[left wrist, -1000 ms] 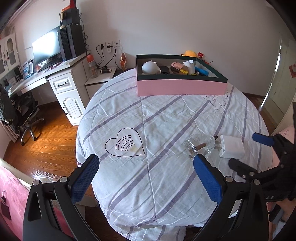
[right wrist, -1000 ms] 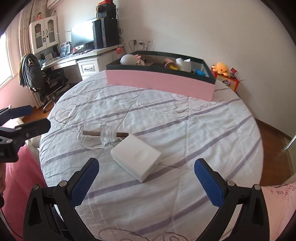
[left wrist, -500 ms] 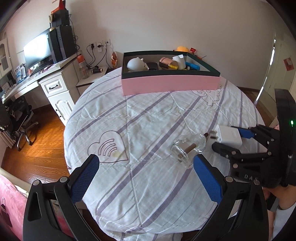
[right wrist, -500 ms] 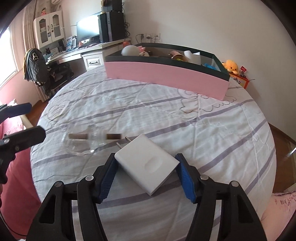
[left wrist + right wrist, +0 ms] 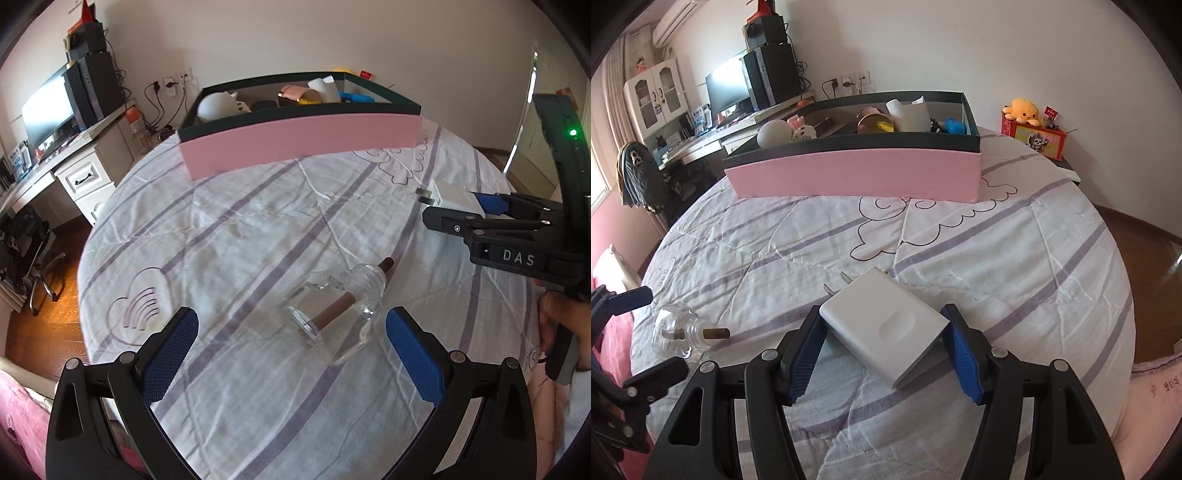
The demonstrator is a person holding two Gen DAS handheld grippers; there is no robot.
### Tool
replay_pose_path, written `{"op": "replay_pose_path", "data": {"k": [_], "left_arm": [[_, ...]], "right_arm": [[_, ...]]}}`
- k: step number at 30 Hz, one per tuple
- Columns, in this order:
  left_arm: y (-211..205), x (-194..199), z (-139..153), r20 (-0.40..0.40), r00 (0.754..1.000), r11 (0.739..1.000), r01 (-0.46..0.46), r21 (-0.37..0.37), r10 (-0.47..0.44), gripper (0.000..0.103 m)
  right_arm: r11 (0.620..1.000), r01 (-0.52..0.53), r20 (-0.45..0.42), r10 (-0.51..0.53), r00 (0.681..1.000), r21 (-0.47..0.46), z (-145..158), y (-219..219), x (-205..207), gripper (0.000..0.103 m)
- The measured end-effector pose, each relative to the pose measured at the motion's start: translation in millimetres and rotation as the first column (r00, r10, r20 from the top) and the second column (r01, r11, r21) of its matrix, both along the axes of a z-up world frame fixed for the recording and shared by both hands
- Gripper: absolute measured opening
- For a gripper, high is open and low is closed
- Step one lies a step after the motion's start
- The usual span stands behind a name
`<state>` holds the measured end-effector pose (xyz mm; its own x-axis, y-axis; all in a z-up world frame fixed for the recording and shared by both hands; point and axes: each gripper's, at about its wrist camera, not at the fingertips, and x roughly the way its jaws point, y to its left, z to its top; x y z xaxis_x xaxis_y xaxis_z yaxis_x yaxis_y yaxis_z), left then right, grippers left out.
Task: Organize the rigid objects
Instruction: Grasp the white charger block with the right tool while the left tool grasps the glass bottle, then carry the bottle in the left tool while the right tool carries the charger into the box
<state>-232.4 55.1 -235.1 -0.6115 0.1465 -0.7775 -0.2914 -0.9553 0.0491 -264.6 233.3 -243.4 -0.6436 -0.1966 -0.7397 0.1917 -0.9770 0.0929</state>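
Right gripper (image 5: 884,343): blue pads pressed on both sides of the white charger (image 5: 886,328) — clamped on it, prongs pointing away toward the pink box (image 5: 857,173).
Left gripper (image 5: 291,347): jaws wide apart, holding nothing; the glass bottle (image 5: 340,306) lies on its side just ahead of and between the pads, touching neither.
Glass bottle: clear, with a brown stick through its neck, resting on the bedcover left of the charger.
Pink box: dark-rimmed, at the far side of the bed, well apart from both grippers; it holds a pale round object, a white cup, a pink-and-gold cylinder and something blue.
Surface: a bed (image 5: 997,258) under a white quilt with purple stripes and line drawings — a heart, a cloud shape.
Room: desk with monitor (image 5: 727,86) and computer tower at the far left, wooden floor, yellow plush toy (image 5: 1023,109) on a red box at the right.
Hard to make out: the smaller items in the box, partly hidden by its wall.
Cut off: the person, only a hand (image 5: 565,325) on the right gripper's handle.
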Motion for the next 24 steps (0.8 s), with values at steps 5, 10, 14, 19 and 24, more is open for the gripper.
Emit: {"op": "replay_pose_path", "data": {"k": [5, 10, 14, 19, 24], "left_arm": [[10.7, -3.4, -6.7, -0.012, 0.999, 1.0, 0.03, 0.005, -0.03, 0.083], [13.5, -1.8, -5.2, -0.035, 0.998, 0.998, 0.056, 0.014, -0.055, 0.058], [11.0, -1.5, -4.2, -0.039, 0.998, 0.999, 0.047, 0.021, -0.046, 0.058], [9.4, -2.5, -2.1, -0.04, 0.998, 0.999, 0.04, 0.013, -0.039, 0.058], [4.8, -3.0, 2.5, -0.051, 0.998, 1.0, 0.021, 0.013, -0.021, 0.058]], "right_arm": [[0.999, -0.003, -0.007, 0.003, 1.0, 0.034, -1.2, -4.0, 0.4, 0.065], [0.999, -0.004, -0.009, 0.004, 1.0, 0.049, -1.4, -4.4, 0.9, 0.065], [0.999, -0.004, -0.011, 0.005, 1.0, 0.054, -1.9, -4.6, 1.4, 0.065], [0.998, -0.005, -0.014, 0.005, 1.0, 0.058, -2.1, -5.0, 1.9, 0.065], [0.998, -0.004, -0.015, 0.005, 1.0, 0.057, -1.9, -5.3, 2.2, 0.065]]}}
